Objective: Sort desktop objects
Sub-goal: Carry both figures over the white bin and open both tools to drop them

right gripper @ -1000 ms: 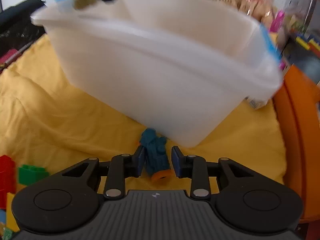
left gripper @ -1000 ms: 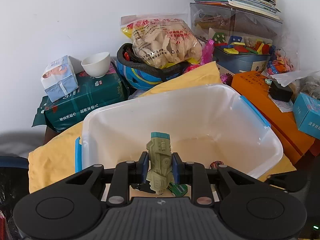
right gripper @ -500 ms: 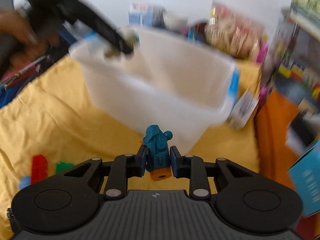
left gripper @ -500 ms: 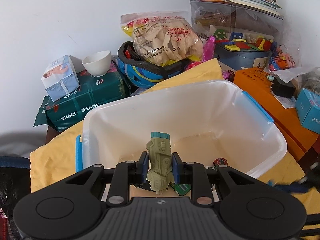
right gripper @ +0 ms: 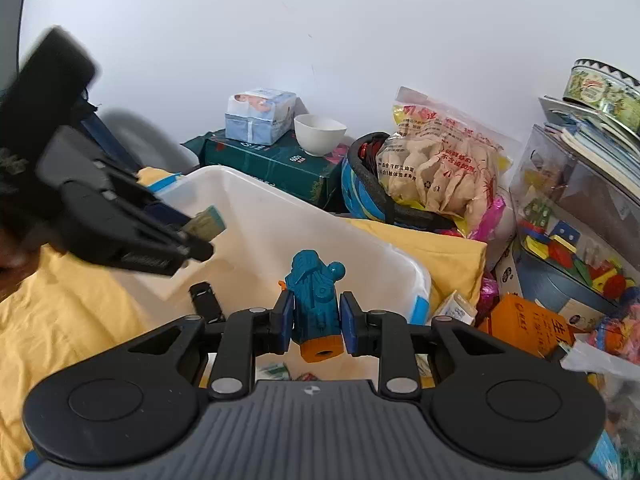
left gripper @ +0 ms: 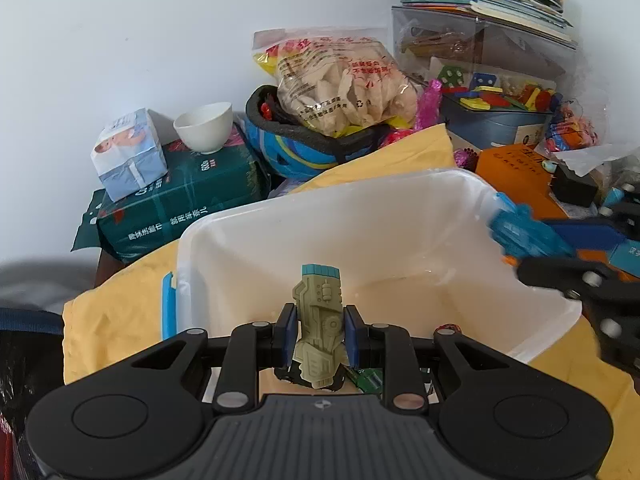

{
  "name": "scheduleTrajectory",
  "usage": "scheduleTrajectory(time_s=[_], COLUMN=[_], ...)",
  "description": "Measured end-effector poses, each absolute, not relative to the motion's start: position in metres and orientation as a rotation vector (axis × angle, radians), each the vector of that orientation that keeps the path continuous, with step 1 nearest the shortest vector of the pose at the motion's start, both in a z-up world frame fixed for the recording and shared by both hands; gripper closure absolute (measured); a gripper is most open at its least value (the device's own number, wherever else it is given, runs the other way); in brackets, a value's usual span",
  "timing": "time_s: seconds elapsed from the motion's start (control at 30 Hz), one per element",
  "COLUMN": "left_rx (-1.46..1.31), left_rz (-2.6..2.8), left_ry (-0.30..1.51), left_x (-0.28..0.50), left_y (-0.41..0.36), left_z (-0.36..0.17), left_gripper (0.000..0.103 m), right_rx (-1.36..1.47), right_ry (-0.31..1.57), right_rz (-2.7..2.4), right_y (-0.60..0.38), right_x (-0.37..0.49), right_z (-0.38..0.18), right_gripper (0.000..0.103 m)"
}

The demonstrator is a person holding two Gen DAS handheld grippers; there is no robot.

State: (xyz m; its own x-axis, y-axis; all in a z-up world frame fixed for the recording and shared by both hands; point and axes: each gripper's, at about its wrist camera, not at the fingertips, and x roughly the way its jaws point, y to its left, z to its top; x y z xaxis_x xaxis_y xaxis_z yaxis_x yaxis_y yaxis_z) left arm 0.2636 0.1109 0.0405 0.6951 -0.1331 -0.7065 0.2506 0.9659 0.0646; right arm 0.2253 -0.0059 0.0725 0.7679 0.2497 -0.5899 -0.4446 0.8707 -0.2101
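Note:
My left gripper (left gripper: 319,330) is shut on a grey-green toy figure (left gripper: 319,332) with a teal top, held over the near edge of a white plastic bin (left gripper: 280,216). My right gripper (right gripper: 316,318) is shut on a blue toy figure (right gripper: 316,300) with an orange base, held above the same bin (right gripper: 400,268). The right gripper and its blue toy (left gripper: 520,232) also show blurred at the bin's right rim in the left wrist view. The left gripper and its grey-green toy (right gripper: 206,222) show at the bin's left side in the right wrist view. A few small toys lie on the bin floor (left gripper: 368,380).
The bin stands on a yellow cloth (left gripper: 116,312). Behind it are a green package (left gripper: 180,208) with a tissue box (left gripper: 128,152) and white bowl (left gripper: 204,128), a blue helmet (left gripper: 292,148), a snack bag (left gripper: 340,76), an orange box (left gripper: 516,168) and stacked toy containers (left gripper: 492,92).
My right gripper has lifted the blue toy off the yellow cloth and carried it up over the bin. My left gripper has stayed over the bin with the grey-green toy.

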Motion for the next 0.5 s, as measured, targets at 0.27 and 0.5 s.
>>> scheduleTrajectory(time_s=[0.27,0.5], left_rx=[0.179,0.175], left_rz=[-0.178,-0.166], left_ry=[0.787,0.722], left_x=[0.267,0.251], left_y=[0.112,0.114], left_z=[0.035,0.055], left_gripper=[0.064,0.054], right_rx=[-0.359,-0.348], right_ry=[0.623,0.600], right_rz=[0.373,0.384], right_y=[0.005,0.000], right_x=[0.250,0.241], right_z=[0.052,0.059], right_gripper=[0.060,0.057])
